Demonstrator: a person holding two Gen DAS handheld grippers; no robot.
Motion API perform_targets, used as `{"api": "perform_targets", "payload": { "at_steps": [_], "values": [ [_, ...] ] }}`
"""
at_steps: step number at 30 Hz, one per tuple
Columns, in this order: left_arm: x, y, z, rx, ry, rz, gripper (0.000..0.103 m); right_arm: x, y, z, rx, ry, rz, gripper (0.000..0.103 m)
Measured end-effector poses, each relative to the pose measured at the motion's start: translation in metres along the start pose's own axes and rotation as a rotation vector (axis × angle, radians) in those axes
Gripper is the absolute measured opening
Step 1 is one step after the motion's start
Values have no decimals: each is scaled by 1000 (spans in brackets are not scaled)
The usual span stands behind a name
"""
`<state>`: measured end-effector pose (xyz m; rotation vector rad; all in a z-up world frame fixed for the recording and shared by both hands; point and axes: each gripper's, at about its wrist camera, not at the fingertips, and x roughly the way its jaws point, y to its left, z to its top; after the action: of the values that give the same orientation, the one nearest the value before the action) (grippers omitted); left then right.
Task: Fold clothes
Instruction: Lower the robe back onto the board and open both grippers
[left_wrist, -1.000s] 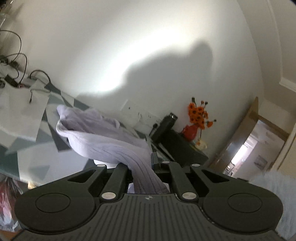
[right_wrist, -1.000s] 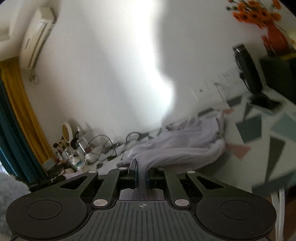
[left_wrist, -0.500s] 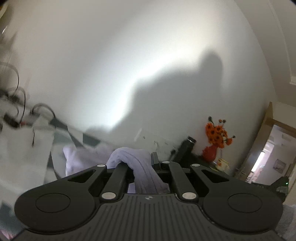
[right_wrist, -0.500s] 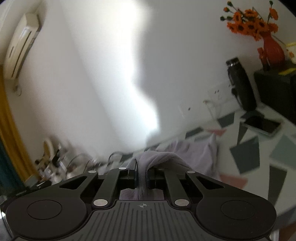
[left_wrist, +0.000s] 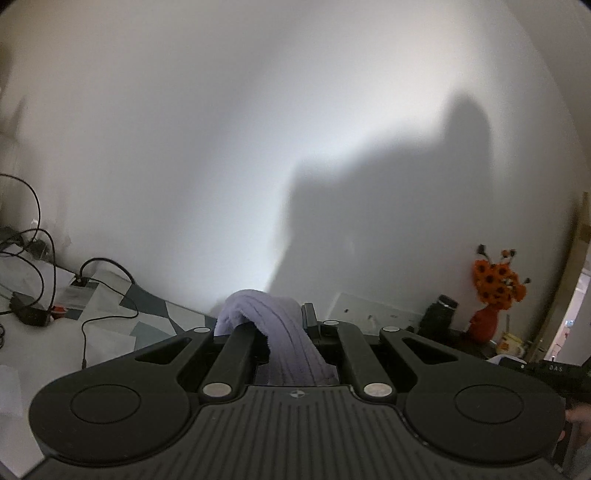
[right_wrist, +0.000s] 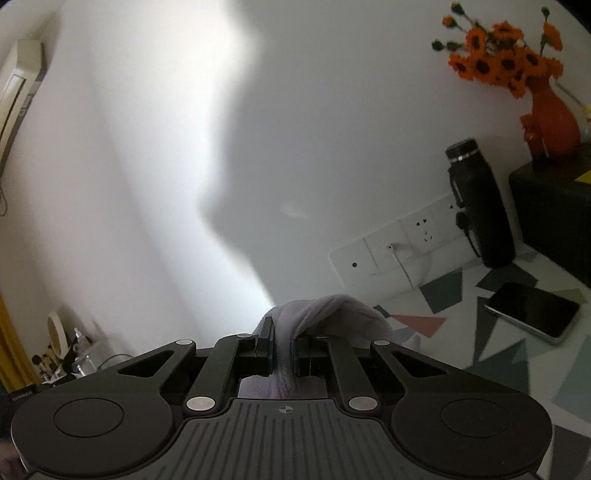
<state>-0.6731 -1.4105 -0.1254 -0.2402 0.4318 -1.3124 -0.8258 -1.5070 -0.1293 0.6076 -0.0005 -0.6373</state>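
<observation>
A pale lilac ribbed garment (left_wrist: 280, 332) is pinched in my left gripper (left_wrist: 284, 328), which is shut on it; the cloth humps over the fingers and hangs down behind them. In the right wrist view the same lilac garment (right_wrist: 332, 310) bulges above my right gripper (right_wrist: 283, 350), whose black pads clamp a fold of it. Both grippers are raised and tilted up toward the white wall, so the rest of the garment is hidden below the gripper bodies.
The table with a grey and pink triangle pattern (right_wrist: 509, 362) lies below. On it are a phone (right_wrist: 532, 310), a black bottle (right_wrist: 480, 206), an orange vase with flowers (right_wrist: 550, 114) on a black box, and cables with a charger (left_wrist: 33, 314) at the left.
Both grippers have lifted and tilted upward with the garment. The cloth that lay spread on the table has left view; only the gripped folds remain visible.
</observation>
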Motion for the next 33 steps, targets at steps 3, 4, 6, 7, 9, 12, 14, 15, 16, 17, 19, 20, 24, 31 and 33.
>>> {"api": "perform_targets", "payload": {
  "at_steps": [3, 4, 6, 7, 9, 12, 14, 15, 16, 17, 19, 20, 24, 31, 33],
  "values": [
    [33, 11, 6, 3, 17, 20, 6, 30, -10, 7, 9, 5, -5, 8],
    [45, 14, 7, 7, 23, 29, 6, 40, -15, 10, 8, 8, -6, 8],
    [68, 22, 8, 12, 38, 52, 6, 62, -24, 15, 3, 23, -14, 8],
    [80, 26, 5, 11, 56, 66, 6, 73, -30, 16, -2, 34, -22, 8],
    [104, 35, -4, 4, 103, 98, 6, 97, -40, 15, -6, 69, -39, 8],
    [133, 51, -21, -18, 178, 142, 6, 130, -60, 1, -4, 139, -78, 8],
    [143, 56, -27, -8, 213, 160, 6, 151, -73, -10, 6, 185, -110, 8],
    [148, 59, -31, -3, 231, 169, 6, 161, -80, -15, 10, 208, -127, 8],
    [152, 62, -34, 3, 249, 178, 6, 170, -86, -20, 11, 228, -143, 8],
    [157, 65, -37, 8, 267, 187, 6, 178, -92, -25, 10, 247, -158, 8],
    [167, 70, -44, 18, 302, 205, 6, 193, -103, -35, 8, 285, -189, 8],
    [171, 73, -47, 24, 320, 214, 6, 198, -107, -40, -2, 302, -198, 8],
    [190, 84, -61, 45, 391, 250, 7, 207, -112, -52, -9, 328, -218, 8],
    [200, 81, -56, 120, 511, 214, 57, 193, -107, -43, 60, 307, -206, 45],
    [190, 71, -48, 162, 523, 182, 92, 177, -101, -36, 86, 259, -218, 85]
  ]
}}
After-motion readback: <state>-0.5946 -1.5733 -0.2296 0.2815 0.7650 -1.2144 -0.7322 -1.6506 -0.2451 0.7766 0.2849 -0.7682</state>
